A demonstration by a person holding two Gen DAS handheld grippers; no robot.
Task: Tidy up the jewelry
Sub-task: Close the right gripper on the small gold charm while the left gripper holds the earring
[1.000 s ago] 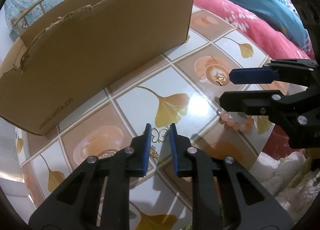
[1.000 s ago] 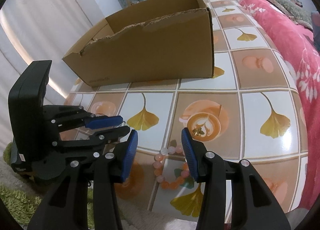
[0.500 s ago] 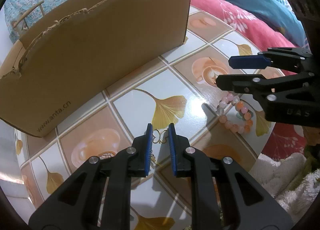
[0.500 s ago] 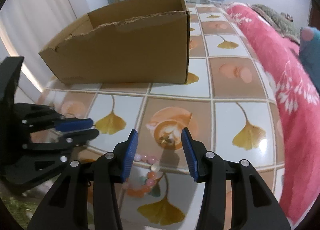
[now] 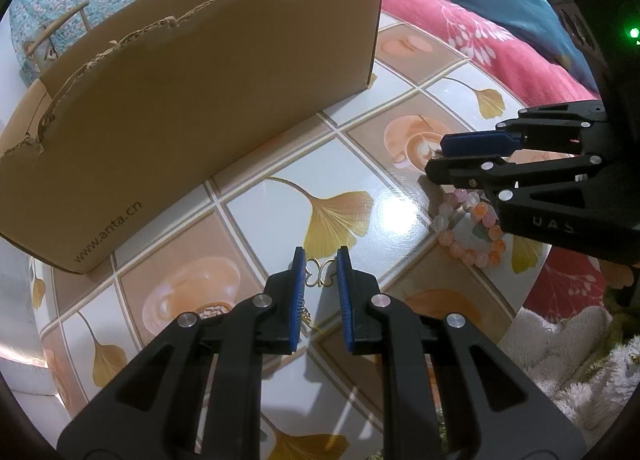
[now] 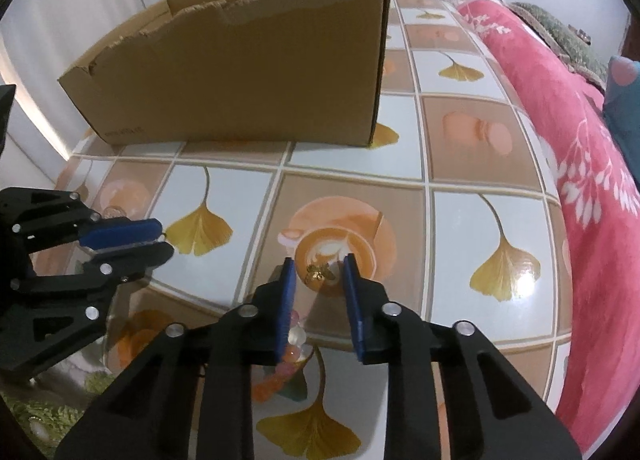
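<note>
1. Cardboard box (image 5: 192,108): open-topped, torn upper edge, standing on the tiled bench (image 5: 256,216); its contents are hidden from both views.
2. Left hand-held gripper (image 5: 320,274): jaws narrow, a gold butterfly charm (image 5: 319,273) between the pads, apparently pinched, on the bench in front of the box.
3. Right hand-held gripper (image 6: 318,276): jaws closing around a small gold charm (image 6: 319,274); pads not yet touching it.
4. Pink bead bracelet (image 5: 472,228): lying near the bench edge, under the right hand-held gripper.

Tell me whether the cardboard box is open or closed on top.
Open. The cardboard box has no lid or flaps over it; its torn upper edge is bare, and the right wrist view looks past it to the inside of the far wall.
</note>
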